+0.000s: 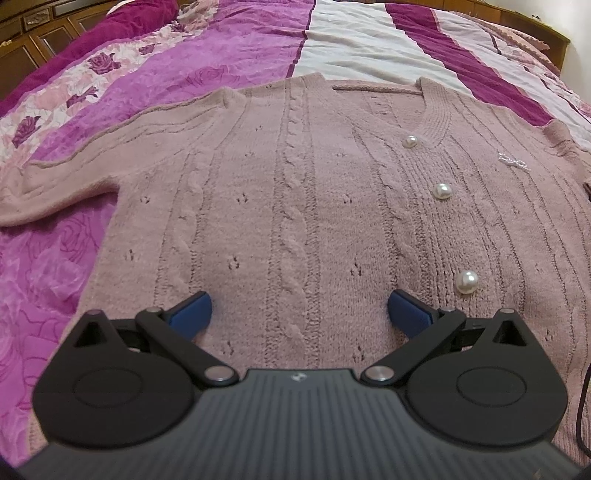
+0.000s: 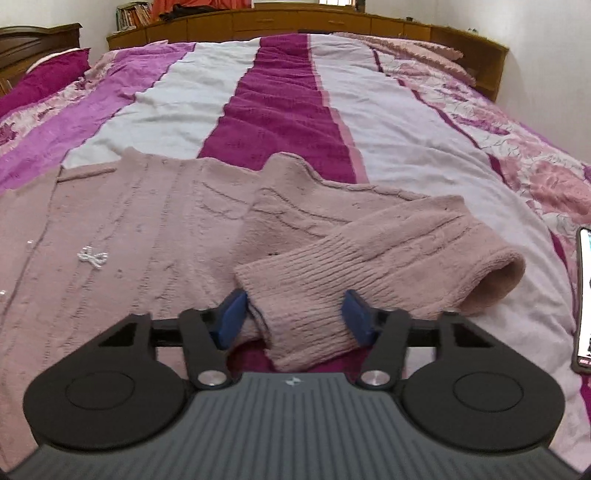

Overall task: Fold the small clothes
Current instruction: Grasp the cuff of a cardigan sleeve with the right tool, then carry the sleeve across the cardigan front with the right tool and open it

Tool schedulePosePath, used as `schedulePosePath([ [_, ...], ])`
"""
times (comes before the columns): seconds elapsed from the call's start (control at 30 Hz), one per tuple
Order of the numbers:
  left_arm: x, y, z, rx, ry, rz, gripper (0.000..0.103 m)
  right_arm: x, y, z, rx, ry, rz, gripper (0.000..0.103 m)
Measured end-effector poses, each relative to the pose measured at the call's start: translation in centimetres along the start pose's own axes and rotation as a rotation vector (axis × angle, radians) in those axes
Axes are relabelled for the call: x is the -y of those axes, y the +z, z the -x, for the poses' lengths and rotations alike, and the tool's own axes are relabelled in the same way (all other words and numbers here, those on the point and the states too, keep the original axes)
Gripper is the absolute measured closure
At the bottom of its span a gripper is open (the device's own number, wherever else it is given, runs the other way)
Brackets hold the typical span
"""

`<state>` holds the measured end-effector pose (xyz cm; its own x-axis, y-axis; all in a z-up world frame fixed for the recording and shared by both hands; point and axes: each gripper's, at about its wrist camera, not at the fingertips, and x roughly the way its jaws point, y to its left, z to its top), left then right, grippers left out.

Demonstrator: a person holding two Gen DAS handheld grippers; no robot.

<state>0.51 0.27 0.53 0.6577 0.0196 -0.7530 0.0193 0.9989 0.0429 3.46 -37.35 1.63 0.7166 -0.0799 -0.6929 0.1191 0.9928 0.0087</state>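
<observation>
Left tongs: my left tongs (image 1: 300, 314) stood wide apart and held nothing, their blue pads (image 1: 192, 314) hovering just over the lower front of the cardigan (image 1: 295, 206).
Right tongs: my right tongs (image 2: 295, 317) were partly spread, with the ribbed cuff (image 2: 306, 306) of the sleeve (image 2: 388, 254) lying between the pads; whether the pads pressed on it I could not tell.
Cardigan: the pink cable-knit lay flat, front up, on the bed (image 2: 288, 96), neckline away from me, three pearl buttons (image 1: 442, 191) in a row down its placket.
Sleeves: one sleeve (image 1: 55, 184) stretched straight out to the left edge; the other was doubled back across the body's right side, its cuff end toward me.
Brooch: a small glittering bow (image 2: 92, 256) sat on the chest.
Open room: striped bedspread (image 2: 388, 129) ran bare beyond the neckline up to the wooden headboard (image 2: 295, 20).
Right edge: a phone (image 2: 583, 299) lay near the sleeve, apart from it.
</observation>
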Motion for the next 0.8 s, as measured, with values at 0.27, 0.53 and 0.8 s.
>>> schedulePosePath([
  [0.27, 0.0, 0.0, 0.0, -0.004, 0.0, -0.002, 0.0, 1.4, 0.9, 0.8, 0.005, -0.029, -0.06, 0.092],
  [0.53, -0.8, 1.0, 0.8, -0.014, 0.002, 0.021, 0.0, 1.4, 4.4, 5.5, 0.061, 0.074, -0.162, 0.092],
  [0.8, -3.6, 3.1, 2.4, 0.046, 0.069, 0.043, 0.0, -1.5, 9.0, 8.8, 0.094, 0.275, -0.252, 0.092],
])
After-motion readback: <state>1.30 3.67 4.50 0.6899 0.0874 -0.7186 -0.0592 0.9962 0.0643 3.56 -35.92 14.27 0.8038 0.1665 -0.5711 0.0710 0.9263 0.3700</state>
